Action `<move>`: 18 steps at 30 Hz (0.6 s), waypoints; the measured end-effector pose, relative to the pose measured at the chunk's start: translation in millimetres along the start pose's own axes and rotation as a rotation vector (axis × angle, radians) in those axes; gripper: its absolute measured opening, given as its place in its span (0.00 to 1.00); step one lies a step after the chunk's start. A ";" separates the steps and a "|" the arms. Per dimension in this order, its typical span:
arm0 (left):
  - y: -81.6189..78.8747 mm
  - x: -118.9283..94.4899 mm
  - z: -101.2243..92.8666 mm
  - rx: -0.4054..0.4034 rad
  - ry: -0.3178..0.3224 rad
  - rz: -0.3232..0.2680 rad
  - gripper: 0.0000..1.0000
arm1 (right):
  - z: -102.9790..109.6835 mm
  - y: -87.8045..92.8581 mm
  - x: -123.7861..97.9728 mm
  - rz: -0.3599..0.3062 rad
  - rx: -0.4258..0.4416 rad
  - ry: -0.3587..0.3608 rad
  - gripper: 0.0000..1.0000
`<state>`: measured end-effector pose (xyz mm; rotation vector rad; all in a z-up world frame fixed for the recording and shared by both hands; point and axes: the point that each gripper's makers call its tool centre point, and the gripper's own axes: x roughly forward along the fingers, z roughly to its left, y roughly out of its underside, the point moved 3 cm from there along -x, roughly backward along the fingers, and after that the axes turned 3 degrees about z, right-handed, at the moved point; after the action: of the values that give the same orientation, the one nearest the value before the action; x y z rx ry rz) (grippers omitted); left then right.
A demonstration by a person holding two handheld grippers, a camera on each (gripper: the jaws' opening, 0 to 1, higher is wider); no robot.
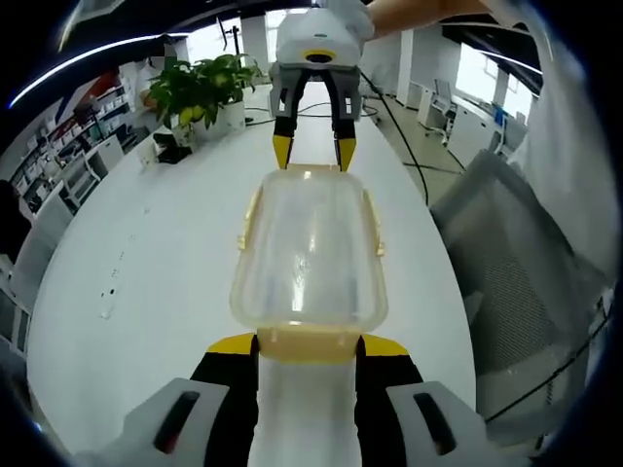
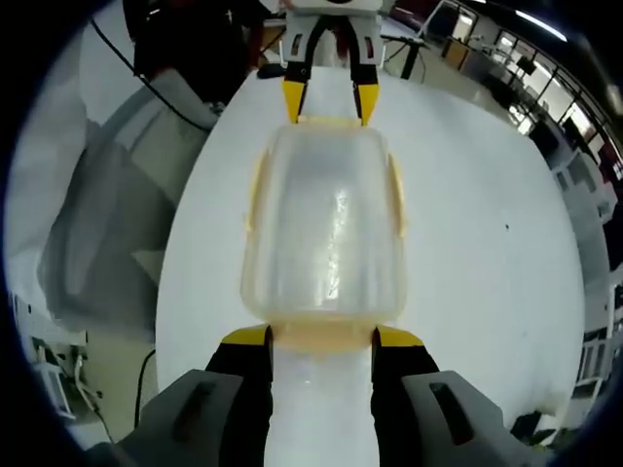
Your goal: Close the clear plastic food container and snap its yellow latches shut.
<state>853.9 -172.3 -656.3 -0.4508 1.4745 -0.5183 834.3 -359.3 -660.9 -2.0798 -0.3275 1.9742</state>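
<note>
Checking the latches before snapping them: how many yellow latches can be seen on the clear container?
4: on the clear plastic food container, one yellow latch at the near end, one at the far end, one on the left side, one on the right.

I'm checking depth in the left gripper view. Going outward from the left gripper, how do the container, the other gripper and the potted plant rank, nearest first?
1. The clear container, right at the tips of the left gripper, centre of the white table.
2. The right gripper, at the container's far end.
3. The potted plant, farther back and to the left in this view.
</note>
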 end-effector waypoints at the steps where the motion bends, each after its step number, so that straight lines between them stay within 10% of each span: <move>1: -2.4 2.5 0.1 0.002 0.001 0.001 0.32 | 0.0 4.9 -0.7 0.003 0.002 0.002 0.36; 18: -23.1 33.9 9.5 0.006 0.005 0.013 0.32 | -11.9 39.7 -2.3 0.020 0.000 -0.005 0.36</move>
<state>863.0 -211.1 -669.9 -0.4352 1.4799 -0.5131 845.6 -397.9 -671.5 -2.0861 -0.3082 1.9911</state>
